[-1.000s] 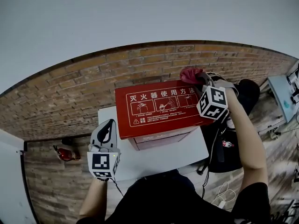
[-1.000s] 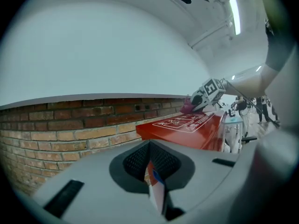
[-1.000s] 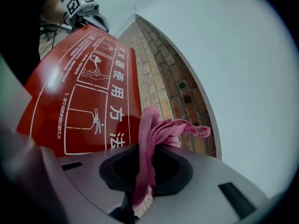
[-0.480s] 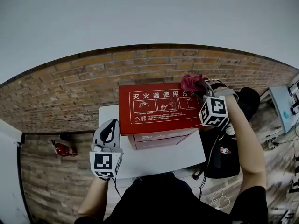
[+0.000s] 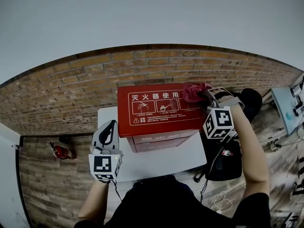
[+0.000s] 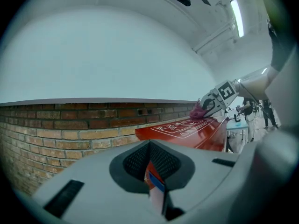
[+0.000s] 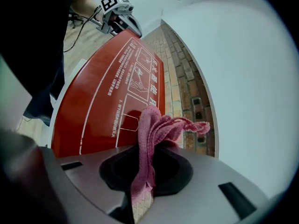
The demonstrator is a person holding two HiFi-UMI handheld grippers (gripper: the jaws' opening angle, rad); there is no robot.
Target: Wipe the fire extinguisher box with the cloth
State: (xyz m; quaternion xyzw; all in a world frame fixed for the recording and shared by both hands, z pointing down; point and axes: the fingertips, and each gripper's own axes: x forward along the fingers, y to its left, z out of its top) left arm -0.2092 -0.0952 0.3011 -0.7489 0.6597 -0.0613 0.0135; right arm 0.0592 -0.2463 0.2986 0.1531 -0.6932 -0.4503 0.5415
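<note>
Clamping pink cloth (image 7: 154, 125) in right tool (image 5: 205, 95) at far right corner of fire extinguisher box (image 5: 156, 120), mid-counter (image 5: 161, 158). Holding left tool (image 5: 110, 128) shut, empty, off box by counter's left edge. Could shove unbraced box sideways, or lose cloth from thin pinch. Reads 灭火器使用, rest covered by cloth; small print illegible.

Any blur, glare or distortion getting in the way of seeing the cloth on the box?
Head view: sharp, but fisheye bows the brick wall. Left gripper view: ceiling light glares top right. Right gripper view: cloth crisp in the right tool, corners dark.
</note>
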